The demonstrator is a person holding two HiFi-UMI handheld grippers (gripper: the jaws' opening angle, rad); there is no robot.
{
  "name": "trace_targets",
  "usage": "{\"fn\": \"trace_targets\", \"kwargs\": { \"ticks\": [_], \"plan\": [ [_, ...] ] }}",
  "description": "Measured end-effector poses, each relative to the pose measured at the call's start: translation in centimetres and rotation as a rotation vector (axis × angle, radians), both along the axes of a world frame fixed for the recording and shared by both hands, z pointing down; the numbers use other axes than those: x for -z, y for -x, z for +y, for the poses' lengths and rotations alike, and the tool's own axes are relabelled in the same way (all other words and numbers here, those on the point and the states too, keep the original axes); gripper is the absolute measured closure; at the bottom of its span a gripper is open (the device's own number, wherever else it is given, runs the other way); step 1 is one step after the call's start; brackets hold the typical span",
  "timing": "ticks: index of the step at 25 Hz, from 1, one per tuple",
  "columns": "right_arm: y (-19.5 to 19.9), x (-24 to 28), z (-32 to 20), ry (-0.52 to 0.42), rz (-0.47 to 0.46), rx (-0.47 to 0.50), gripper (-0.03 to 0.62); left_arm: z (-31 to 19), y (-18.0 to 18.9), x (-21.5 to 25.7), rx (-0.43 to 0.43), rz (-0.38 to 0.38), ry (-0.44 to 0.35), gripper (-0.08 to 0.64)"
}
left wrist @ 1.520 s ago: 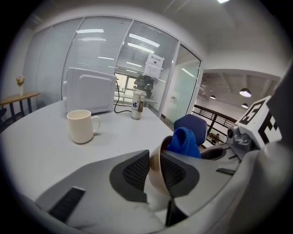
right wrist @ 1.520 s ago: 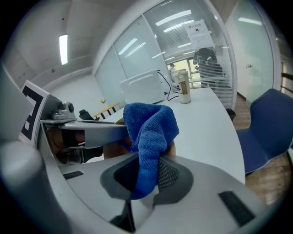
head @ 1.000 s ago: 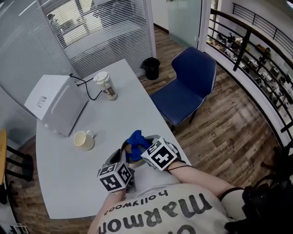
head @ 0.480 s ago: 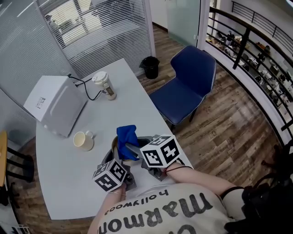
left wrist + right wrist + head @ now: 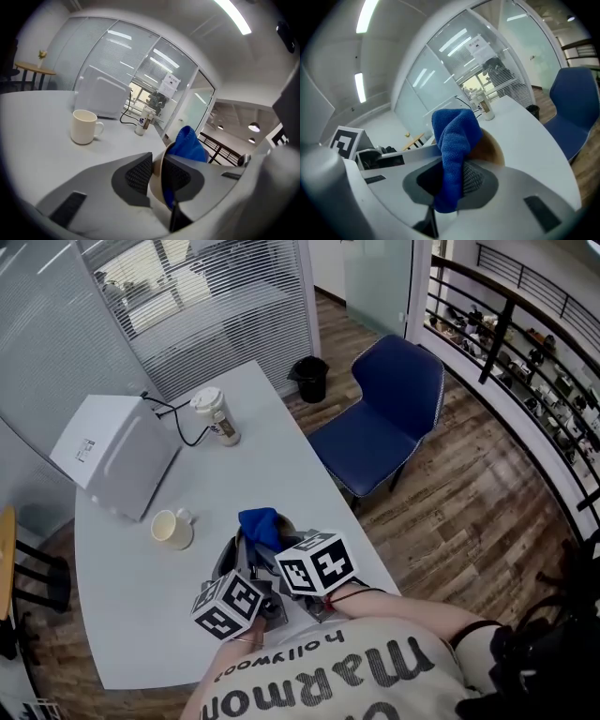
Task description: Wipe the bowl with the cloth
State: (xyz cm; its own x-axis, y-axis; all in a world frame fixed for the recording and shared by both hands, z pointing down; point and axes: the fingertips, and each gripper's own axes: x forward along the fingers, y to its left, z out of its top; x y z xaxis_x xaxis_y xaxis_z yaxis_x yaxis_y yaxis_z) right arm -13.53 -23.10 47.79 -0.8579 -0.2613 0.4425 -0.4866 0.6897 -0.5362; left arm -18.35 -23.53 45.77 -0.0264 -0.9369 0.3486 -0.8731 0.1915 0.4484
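Note:
A tan bowl (image 5: pixel 228 561) is held off the white table (image 5: pixel 122 615), close to the person's body. My left gripper (image 5: pixel 248 575) is shut on its rim. In the left gripper view the bowl's wall (image 5: pixel 156 188) stands between the two pads, and the jaws have just been opening a little with the rim still between them. A blue cloth (image 5: pixel 259 523) is bunched up in my right gripper (image 5: pixel 269 546), which is shut on it. In the right gripper view the cloth (image 5: pixel 454 140) rises out of the jaws and lies against the bowl's brown inside (image 5: pixel 491 149).
A cream mug (image 5: pixel 172 527) stands left of the bowl. Farther back are a white box (image 5: pixel 112 463) with a black cable and a lidded paper cup (image 5: pixel 214 415). A blue chair (image 5: pixel 384 418) and a black bin (image 5: pixel 309 379) stand beyond the table's right edge.
Both grippers have rolled and lifted slightly. The cloth has swept from the bowl's right side over to its far left side, and the right gripper's cube has come closer to the left one.

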Motion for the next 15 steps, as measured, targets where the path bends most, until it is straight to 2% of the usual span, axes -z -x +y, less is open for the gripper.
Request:
{"fn": "trace_targets", "kwargs": {
  "ticks": [5, 9, 15],
  "plan": [
    [0.9, 0.0, 1.4, 0.116, -0.089, 0.089, 0.532, 0.1, 1.1, 0.3, 0.02, 0.027, -0.014, 0.491],
    [1.2, -0.5, 2.2, 0.089, -0.064, 0.153, 0.532, 0.2, 1.3, -0.2, 0.017, 0.042, 0.0, 0.491],
    [0.9, -1.3, 3.2, 0.018, 0.025, 0.26, 0.532, 0.8, 2.0, -1.4, 0.037, 0.056, 0.033, 0.492]
  ]
}}
